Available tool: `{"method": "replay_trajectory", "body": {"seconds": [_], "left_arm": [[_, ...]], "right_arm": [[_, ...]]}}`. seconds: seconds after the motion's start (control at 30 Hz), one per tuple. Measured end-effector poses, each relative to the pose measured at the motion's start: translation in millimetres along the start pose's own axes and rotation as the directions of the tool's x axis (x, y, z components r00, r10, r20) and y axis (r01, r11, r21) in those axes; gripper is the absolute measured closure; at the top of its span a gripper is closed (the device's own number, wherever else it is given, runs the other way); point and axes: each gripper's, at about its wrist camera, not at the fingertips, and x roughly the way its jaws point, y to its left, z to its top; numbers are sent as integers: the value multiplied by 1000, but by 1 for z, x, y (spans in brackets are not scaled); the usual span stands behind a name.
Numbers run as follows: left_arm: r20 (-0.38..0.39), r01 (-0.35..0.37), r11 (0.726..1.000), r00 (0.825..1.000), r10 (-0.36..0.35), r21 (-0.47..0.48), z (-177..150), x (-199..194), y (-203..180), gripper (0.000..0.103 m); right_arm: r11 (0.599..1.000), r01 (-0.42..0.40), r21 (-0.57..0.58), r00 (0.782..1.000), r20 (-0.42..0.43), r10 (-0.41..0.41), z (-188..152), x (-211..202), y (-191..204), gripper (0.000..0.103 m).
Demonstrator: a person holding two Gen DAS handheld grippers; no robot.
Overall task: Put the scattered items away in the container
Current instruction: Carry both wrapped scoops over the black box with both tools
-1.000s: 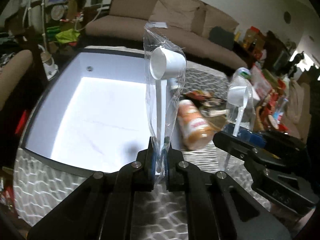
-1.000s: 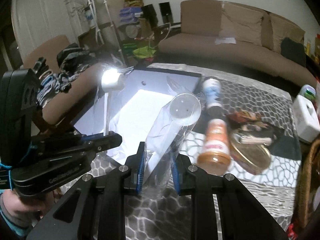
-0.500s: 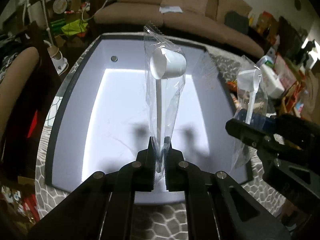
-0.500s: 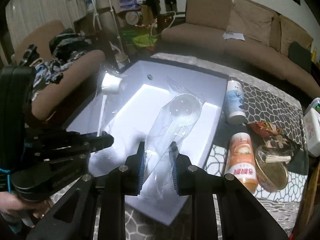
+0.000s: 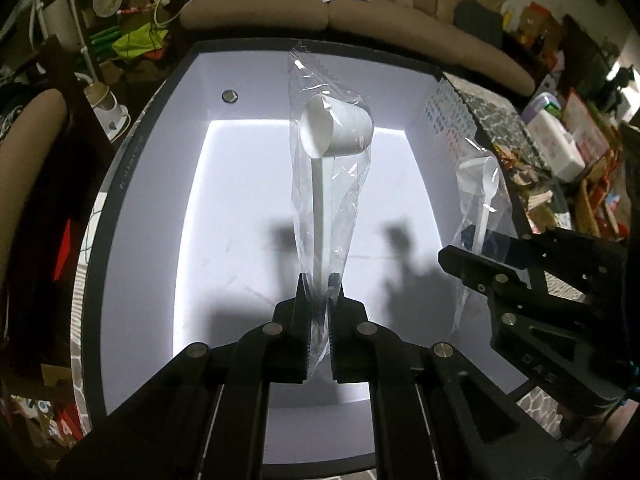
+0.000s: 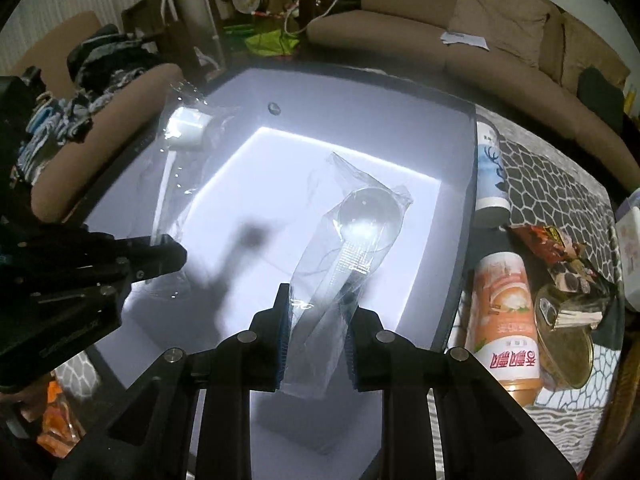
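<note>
The white measuring scoop in its clear bag (image 5: 334, 132) is standing up in the middle of the left wrist view, over the bright floor of the container (image 5: 132, 168), and the left gripper (image 5: 320, 312) is pinching the bag's lower end with its fingers pressed together on it. In the right wrist view the clear spoon in its wrapper (image 6: 366, 224) is hanging mid-frame over the same box, the right gripper (image 6: 316, 344) clamping the wrapper's lower part.

Nothing is lying inside the container yet — only shadows are falling on its floor. I'd judge both pieces are about to be released, so the job is barely begun.

Along the right side of that view, outside the box, the orange bottle (image 6: 506, 320), the blue-and-white can (image 6: 490, 172), the round tin (image 6: 568, 340) and a snack packet (image 6: 548, 240) are waiting on the patterned table (image 6: 560, 184) — most of the tidying is left.
</note>
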Motion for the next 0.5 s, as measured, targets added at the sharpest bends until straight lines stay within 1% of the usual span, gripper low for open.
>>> {"method": "replay_trajectory", "body": {"seconds": [0.07, 0.13, 0.17, 0.27, 0.37, 0.5], "left_arm": [[-5, 1, 1000, 1000, -1, -2, 0, 1, 1, 96], [-10, -1, 1000, 1000, 1, -1, 0, 2, 1, 96], [-14, -1, 1000, 1000, 1, 0, 0, 2, 2, 96], [-23, -8, 1000, 1000, 8, 9, 0, 4, 0, 96], [-33, -12, 1000, 999, 13, 18, 0, 4, -4, 96], [-56, -24, 999, 998, 26, 36, 2, 10, -11, 96]], "right_arm": [[1000, 0, 2, 1000, -1, 0, 0, 1, -1, 78], [1000, 4, 8, 1000, 11, -4, 0, 1, -4, 69], [1000, 3, 13, 1000, 17, -4, 1, 0, -5, 60], [999, -21, 30, 999, 36, 20, 1, -5, -10, 49], [998, -25, 57, 997, 73, 20, 2, -16, -18, 49], [997, -34, 72, 995, 98, 27, 1, -28, -25, 49]]}}
